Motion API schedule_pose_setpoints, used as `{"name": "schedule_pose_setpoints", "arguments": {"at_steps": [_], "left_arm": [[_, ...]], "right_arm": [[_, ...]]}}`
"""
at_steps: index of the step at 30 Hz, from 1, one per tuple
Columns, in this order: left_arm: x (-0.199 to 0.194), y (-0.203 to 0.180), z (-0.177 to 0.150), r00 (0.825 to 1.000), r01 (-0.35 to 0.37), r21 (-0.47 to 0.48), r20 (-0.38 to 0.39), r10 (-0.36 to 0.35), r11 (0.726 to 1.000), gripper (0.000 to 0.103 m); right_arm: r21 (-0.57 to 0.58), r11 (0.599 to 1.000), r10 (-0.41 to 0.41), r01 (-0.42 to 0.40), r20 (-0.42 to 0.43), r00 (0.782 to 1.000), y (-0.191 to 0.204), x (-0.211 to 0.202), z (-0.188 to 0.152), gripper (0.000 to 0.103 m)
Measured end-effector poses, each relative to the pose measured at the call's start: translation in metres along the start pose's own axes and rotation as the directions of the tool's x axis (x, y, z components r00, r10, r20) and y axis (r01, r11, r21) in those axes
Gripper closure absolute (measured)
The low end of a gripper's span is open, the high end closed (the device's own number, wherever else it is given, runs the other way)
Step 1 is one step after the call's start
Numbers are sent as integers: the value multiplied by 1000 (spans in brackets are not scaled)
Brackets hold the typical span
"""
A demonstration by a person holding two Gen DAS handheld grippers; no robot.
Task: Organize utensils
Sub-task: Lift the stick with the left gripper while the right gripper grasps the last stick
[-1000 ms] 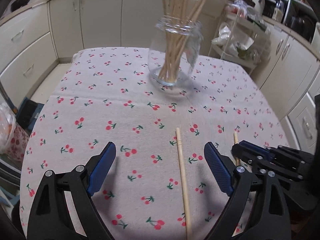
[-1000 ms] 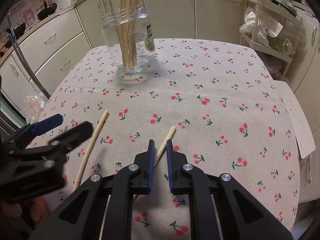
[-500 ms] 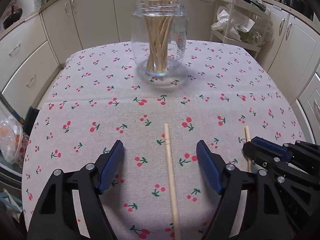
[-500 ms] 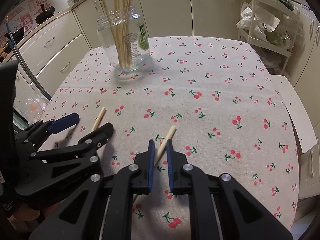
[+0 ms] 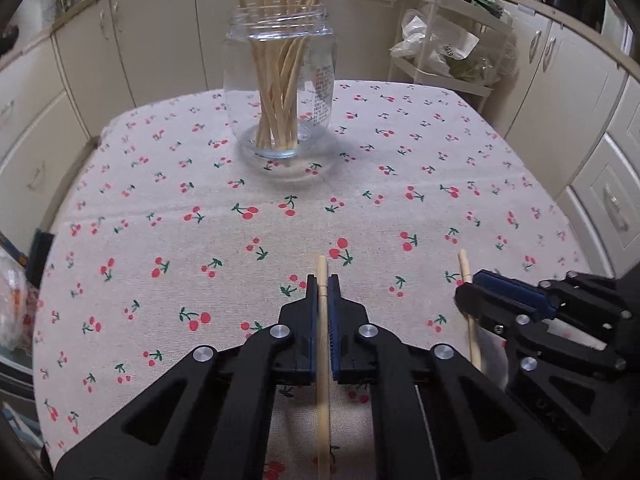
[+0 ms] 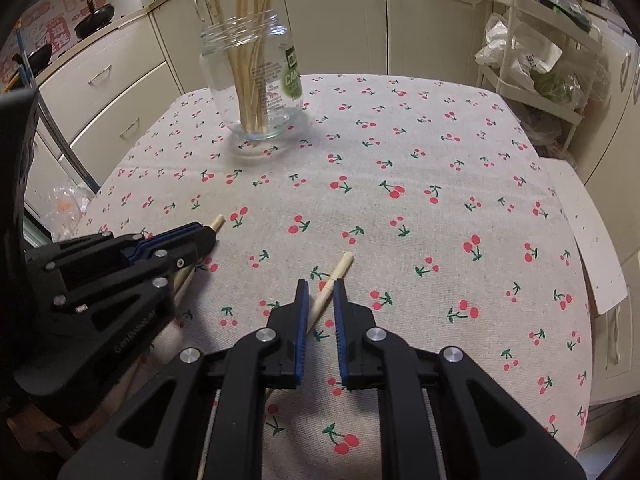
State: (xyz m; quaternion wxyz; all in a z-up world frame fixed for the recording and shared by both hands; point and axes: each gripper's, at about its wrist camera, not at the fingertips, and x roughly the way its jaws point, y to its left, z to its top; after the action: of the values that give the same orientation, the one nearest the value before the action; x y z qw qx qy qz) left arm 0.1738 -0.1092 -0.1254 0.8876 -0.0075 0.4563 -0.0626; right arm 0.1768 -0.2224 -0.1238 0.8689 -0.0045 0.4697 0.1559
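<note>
A glass jar [image 5: 316,80] holding several wooden chopsticks stands at the far middle of the cherry-print tablecloth [image 5: 200,184]. My left gripper [image 5: 323,280] points down at the near part of the cloth. Its jaws are closing, and the blue pads press on a chopstick [image 5: 322,266] that lies lengthwise between them. To its right, my right gripper [image 6: 320,284] is shut on a second chopstick [image 6: 344,264], which runs slantwise through its jaws with the thick end poking forward. The jar [image 6: 288,76] sits far left in the right wrist view, with the left gripper [image 6: 212,232] at near left.
Cream cabinets [image 5: 120,40] ring the table. A white wire rack [image 6: 532,64] full of bags stands off the far right corner. A plastic bag [image 5: 12,300] hangs off the left edge. A pale board [image 6: 588,232] sticks out at the table's right side.
The left gripper's jaws went from wide open to closed on the chopstick that lay between them, and the left hand shifted a little. The right gripper stayed still.
</note>
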Motion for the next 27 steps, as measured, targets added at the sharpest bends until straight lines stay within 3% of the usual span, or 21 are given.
{"name": "schedule_pose_setpoints", "arguments": {"at_steps": [3,6,9,12,15,17,21,27], "left_arm": [[-8,10,5,999,38,-36,20,-38,999,99],[-31,23,18,992,78,-73,106,-70,994,98],[-61,37,43,969,105,-93,233,-81,990,99],[-91,56,75,917,155,-127,387,-96,980,99],[-117,72,106,832,211,-164,548,-89,964,98],[-127,78,121,789,231,-181,609,-75,956,98],[-135,83,150,720,276,-212,692,-56,937,98],[-122,74,177,642,264,-260,766,32,929,98]], "right_arm": [[11,1000,9,-9,4,1000,-2,0,0,93],[77,996,54,-55,15,998,-14,-3,3,97],[127,988,84,-88,40,996,-22,-9,6,97],[145,983,102,-111,66,993,-21,-13,8,97],[178,974,126,-141,92,988,-25,-15,10,97],[199,967,137,-157,111,984,-28,-16,11,97],[228,956,150,-186,166,975,-33,-23,14,97],[254,943,156,-217,239,958,-39,-34,17,97]]}}
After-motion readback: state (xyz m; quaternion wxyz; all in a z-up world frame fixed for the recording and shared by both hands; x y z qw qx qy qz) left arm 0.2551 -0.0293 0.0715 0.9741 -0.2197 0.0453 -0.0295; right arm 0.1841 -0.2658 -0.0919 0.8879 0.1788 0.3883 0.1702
